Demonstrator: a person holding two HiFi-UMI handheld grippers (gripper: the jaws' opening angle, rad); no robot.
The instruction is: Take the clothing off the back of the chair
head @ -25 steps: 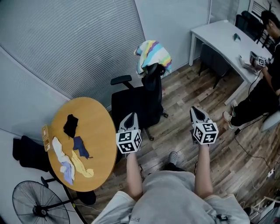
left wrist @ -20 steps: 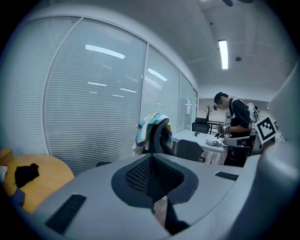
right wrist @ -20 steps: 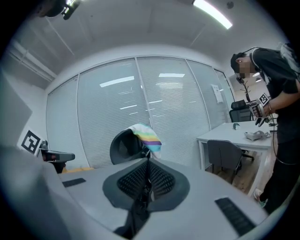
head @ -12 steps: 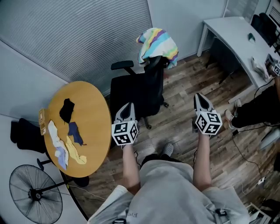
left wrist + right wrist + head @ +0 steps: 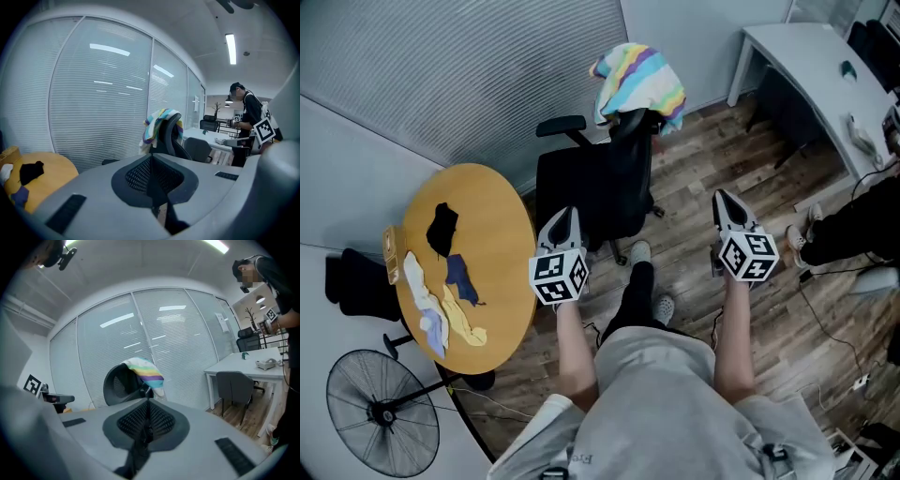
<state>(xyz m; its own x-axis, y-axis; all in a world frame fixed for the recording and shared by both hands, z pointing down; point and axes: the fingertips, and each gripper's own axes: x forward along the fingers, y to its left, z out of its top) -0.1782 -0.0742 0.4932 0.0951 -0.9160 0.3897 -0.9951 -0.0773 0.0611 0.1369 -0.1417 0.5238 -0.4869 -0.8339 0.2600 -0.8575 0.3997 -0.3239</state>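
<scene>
A rainbow-striped piece of clothing hangs over the top of the back of a black office chair; it also shows as the striped clothing and the striped clothing in the two gripper views. My left gripper is shut and empty, just in front of the chair's seat. My right gripper is shut and empty too, over the wooden floor to the right of the chair. Both point toward the chair and stand well short of the clothing.
A round yellow table with several small garments stands left of the chair. A standing fan is at lower left, a white desk at upper right with a person beside it. Slatted glass walls lie behind.
The view has shifted, and the chair now lies closer to both grippers. A leg and shoe have stepped forward between the arms. Both grippers stayed shut.
</scene>
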